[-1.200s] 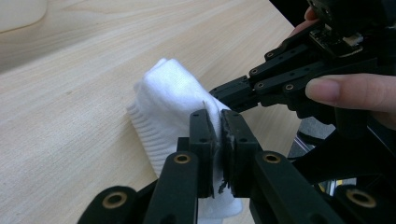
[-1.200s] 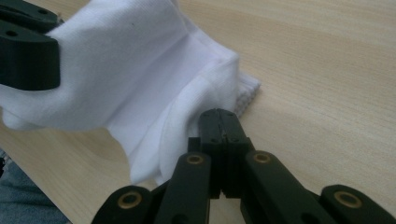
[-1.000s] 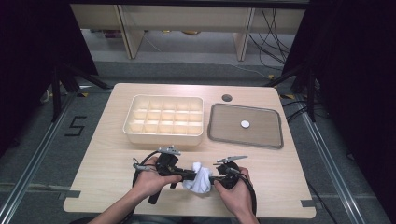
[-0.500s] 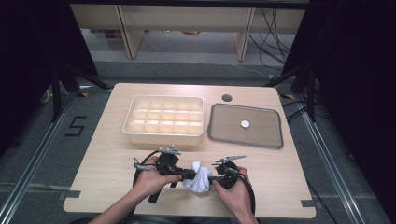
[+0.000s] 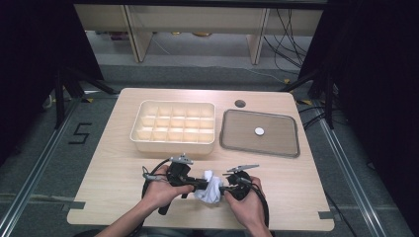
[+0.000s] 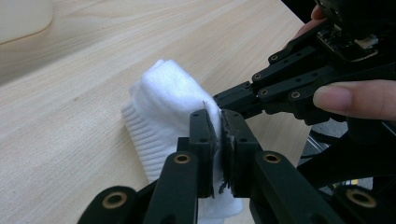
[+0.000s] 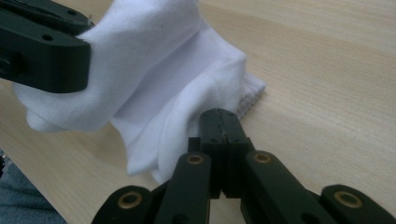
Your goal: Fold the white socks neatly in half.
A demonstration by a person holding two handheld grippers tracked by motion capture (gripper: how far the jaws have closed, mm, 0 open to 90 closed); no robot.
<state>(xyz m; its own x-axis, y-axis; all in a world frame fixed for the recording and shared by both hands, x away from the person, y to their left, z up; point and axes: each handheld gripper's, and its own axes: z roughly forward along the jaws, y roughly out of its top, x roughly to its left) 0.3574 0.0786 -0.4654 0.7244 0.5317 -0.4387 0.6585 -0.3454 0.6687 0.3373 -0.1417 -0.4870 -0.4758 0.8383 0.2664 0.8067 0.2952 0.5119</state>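
Right now both grippers were clamped on the white sock (image 5: 208, 186) near the table's (image 5: 108, 163) front edge — left gripper (image 6: 219, 140) & right gripper (image 7: 223, 135) each pinching a fold, mid-fold/bunching step; next prob needs a steady tuck w/o letting fabric slip

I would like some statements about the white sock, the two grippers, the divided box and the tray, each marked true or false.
1. Both grippers pinch the white sock. True: the left gripper and the right gripper are each shut on its fabric.
2. The sock lies inside the divided box. False: it is near the table's front edge, between the hands.
3. A small white round thing lies in the tray. True.
4. The tray stands left of the box. False: it stands to its right.
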